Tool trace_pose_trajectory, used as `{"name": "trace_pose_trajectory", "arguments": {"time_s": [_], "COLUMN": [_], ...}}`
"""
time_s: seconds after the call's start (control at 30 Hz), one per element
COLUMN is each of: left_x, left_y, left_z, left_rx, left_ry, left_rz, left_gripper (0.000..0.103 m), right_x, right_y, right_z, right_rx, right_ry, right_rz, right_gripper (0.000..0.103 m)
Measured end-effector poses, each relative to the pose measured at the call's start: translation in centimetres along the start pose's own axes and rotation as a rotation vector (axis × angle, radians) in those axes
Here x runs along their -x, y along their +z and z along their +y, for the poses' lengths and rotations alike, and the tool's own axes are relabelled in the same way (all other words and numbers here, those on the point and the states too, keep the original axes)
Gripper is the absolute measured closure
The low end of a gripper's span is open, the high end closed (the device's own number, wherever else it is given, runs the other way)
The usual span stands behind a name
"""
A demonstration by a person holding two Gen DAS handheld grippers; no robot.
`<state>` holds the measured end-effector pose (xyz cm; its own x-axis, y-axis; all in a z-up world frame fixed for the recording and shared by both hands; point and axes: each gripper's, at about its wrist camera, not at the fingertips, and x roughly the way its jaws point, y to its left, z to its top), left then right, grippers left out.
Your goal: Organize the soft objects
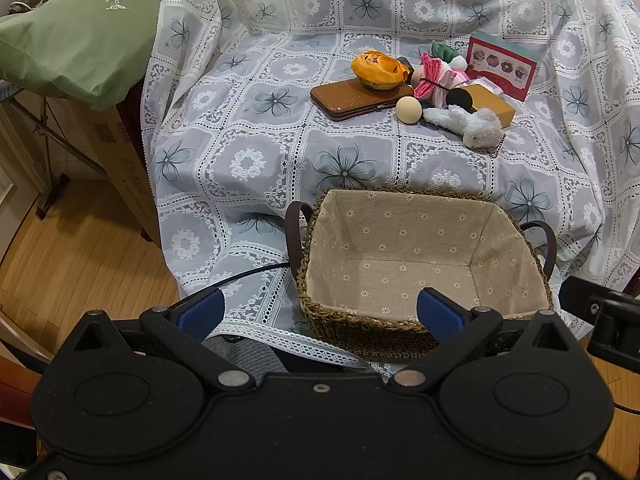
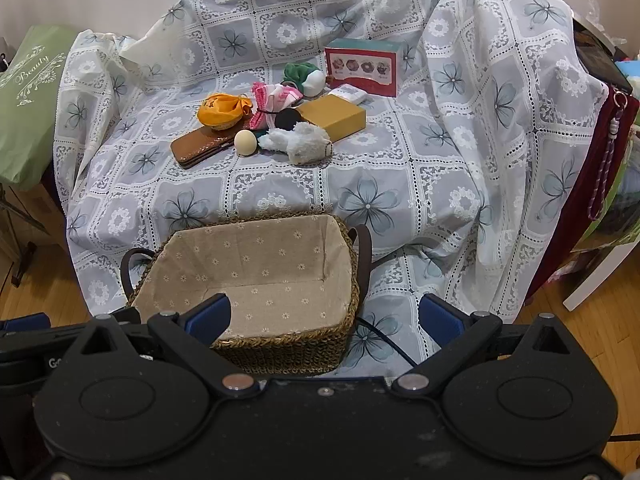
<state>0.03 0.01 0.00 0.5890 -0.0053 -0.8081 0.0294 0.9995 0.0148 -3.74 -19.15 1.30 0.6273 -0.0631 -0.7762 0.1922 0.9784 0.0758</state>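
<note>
A woven basket [image 1: 352, 322] [image 2: 280, 350] with a beige flowered lining stands empty at the near edge of the covered table. Behind it lies a cluster: an orange fabric pouch [image 1: 378, 69] [image 2: 222, 112], a pink cloth [image 1: 434, 80] [image 2: 272, 98], a green and white plush [image 1: 448, 54] [image 2: 306, 76], a white fluffy plush [image 1: 468, 122] [image 2: 300, 142] and a cream ball [image 1: 409, 109] [image 2: 245, 142]. My left gripper [image 1: 320, 314] is open and empty at the basket's near left corner. My right gripper [image 2: 326, 318] is open and empty at its near right side.
A brown wallet [image 1: 356, 98] [image 2: 200, 146], a mustard box [image 1: 492, 106] [image 2: 336, 114] and a red picture box [image 1: 502, 66] [image 2: 362, 66] lie among the soft things. A green bag [image 1: 76, 32] hangs left. A black cable [image 2: 384, 340] runs under the basket's right.
</note>
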Motion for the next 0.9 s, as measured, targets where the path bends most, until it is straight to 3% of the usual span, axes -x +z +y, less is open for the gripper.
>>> {"name": "trace_pose_trajectory", "arguments": {"time_s": [0.9], "left_x": [-0.31], "left_y": [-0.62], "left_z": [-0.17], "left_rx": [0.002], "left_ry": [-0.002], "left_rz": [0.012], "left_gripper": [0.004], "right_x": [-0.15], "right_y": [-0.13], "right_z": [0.24], "right_rx": [0.005], "right_ry": [-0.001], "right_rz": [0.014], "right_gripper": [0.002]}}
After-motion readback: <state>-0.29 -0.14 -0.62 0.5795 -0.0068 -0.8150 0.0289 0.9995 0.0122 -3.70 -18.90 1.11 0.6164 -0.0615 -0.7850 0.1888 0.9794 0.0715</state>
